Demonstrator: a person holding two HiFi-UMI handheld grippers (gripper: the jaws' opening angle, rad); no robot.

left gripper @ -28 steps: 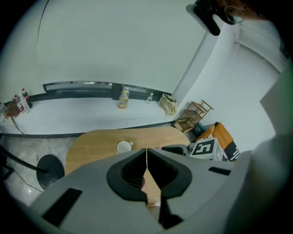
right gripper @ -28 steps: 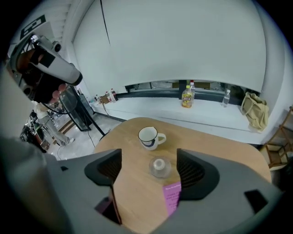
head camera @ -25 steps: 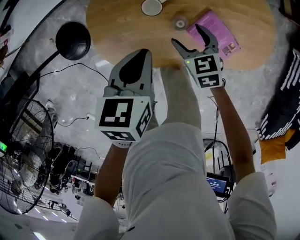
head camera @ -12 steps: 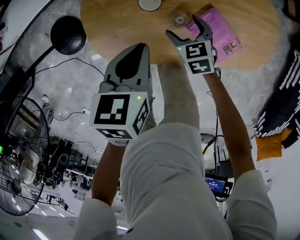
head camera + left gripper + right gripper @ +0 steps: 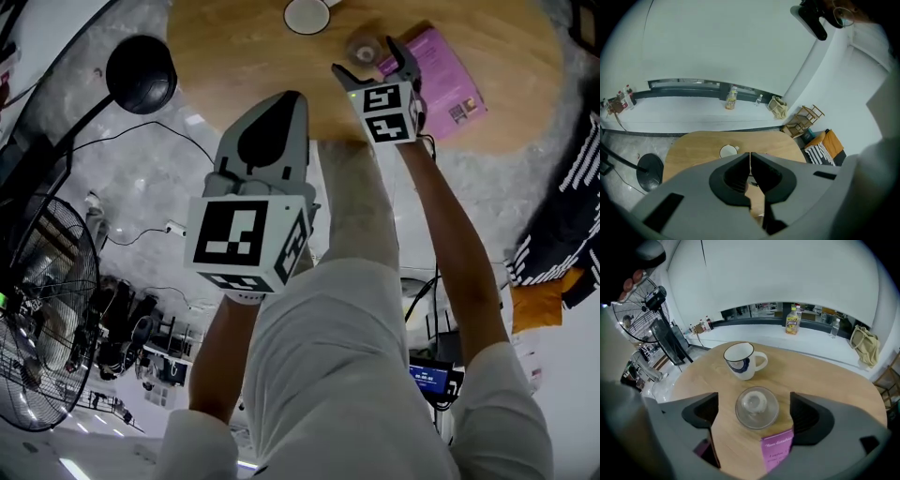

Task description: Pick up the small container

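1. At far left in the head view, a black wire-cage fan (image 5: pixel 42 309) stands on the pale floor, with a round black stand base (image 5: pixel 141 73) above it, just beside the table's edge.
2. The left gripper (image 5: pixel 750 158) is held off the near edge of the round wooden table (image 5: pixel 234 47). Its own view shows the two dark jaws pressed together with nothing between them.
3. A white mug (image 5: pixel 307 14) with a dark rim and a blue mark (image 5: pixel 739 361) stands upright toward the table's far side, handle to the right in the right gripper view.
4. The small container (image 5: pixel 757 407), a clear round glass piece with a knobbed top, sits on the tabletop just in front of the mug and apart from it. In the head view it lies right at the right gripper's tips (image 5: pixel 364 45).
5. The right gripper (image 5: pixel 757 416) reaches over the table with its jaws opening, spread wide. The container stands between them, and neither pad touches it.
6. A pink booklet (image 5: pixel 445 80) lies flat on the wood just right of the container. Its corner shows beside the right jaw (image 5: pixel 778 451).
7. At far right, a black-and-white striped cushion (image 5: pixel 562 216) rests above an orange one (image 5: pixel 539 305).
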